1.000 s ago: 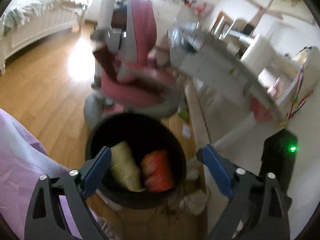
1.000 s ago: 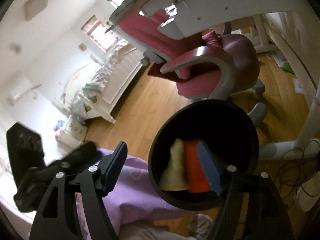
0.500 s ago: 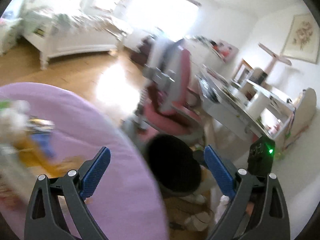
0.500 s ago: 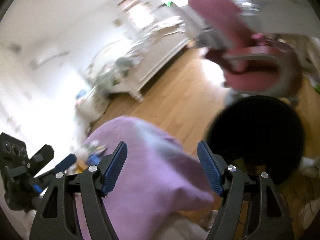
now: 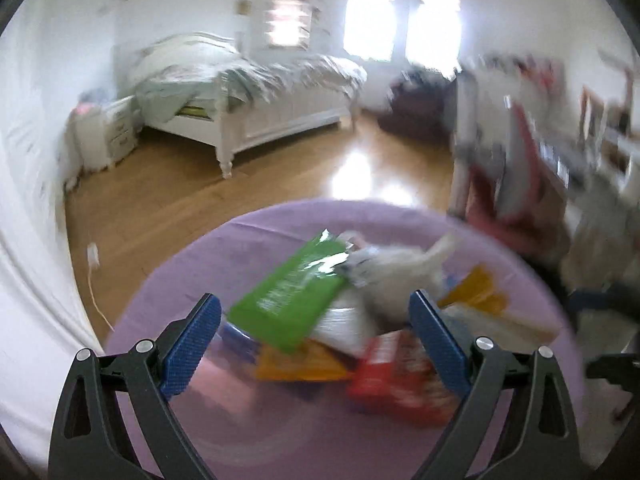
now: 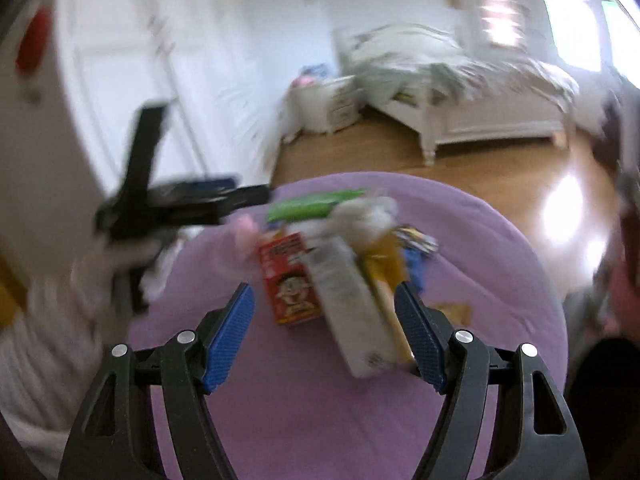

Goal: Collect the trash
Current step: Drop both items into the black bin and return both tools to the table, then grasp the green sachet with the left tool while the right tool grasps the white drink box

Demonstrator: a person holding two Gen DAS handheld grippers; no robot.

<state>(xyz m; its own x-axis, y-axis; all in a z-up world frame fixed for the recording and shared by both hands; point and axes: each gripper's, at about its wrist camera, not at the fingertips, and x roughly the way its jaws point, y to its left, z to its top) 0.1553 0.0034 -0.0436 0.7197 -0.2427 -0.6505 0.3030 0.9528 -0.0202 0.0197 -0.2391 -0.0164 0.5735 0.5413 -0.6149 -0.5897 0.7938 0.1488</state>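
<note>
Trash (image 5: 340,320) lies heaped in the middle of a round surface draped in smooth lilac cloth (image 5: 248,432), close under both grippers. Nearest the left gripper (image 5: 316,344), whose blue ribbed pads stand wide apart with nothing between them, sit a red printed carton (image 5: 394,376) and a flat orange packet (image 5: 296,364), both blurred. Over them slants a glossy green pouch (image 5: 292,300) with a silvery torn end, and beside it a soft, crumpled white wad (image 5: 400,276) that looks like tissue or thin plastic; a yellow wrapper (image 5: 476,288) lies just past it. From the right wrist view the right gripper (image 6: 324,336) also hangs with its fingers spread wide and empty above the cloth, pointed at a long pale rectangular box (image 6: 352,312) that leans against the red carton (image 6: 290,284), which bears a cartoon face. No bin or other container shows clearly in either view. Farther off, glossy wooden floorboards (image 5: 168,184) catch a bright window glare, and a white panelled bed (image 5: 256,96) with rumpled bedding stands against the far wall next to a small white nightstand (image 5: 116,128).
</note>
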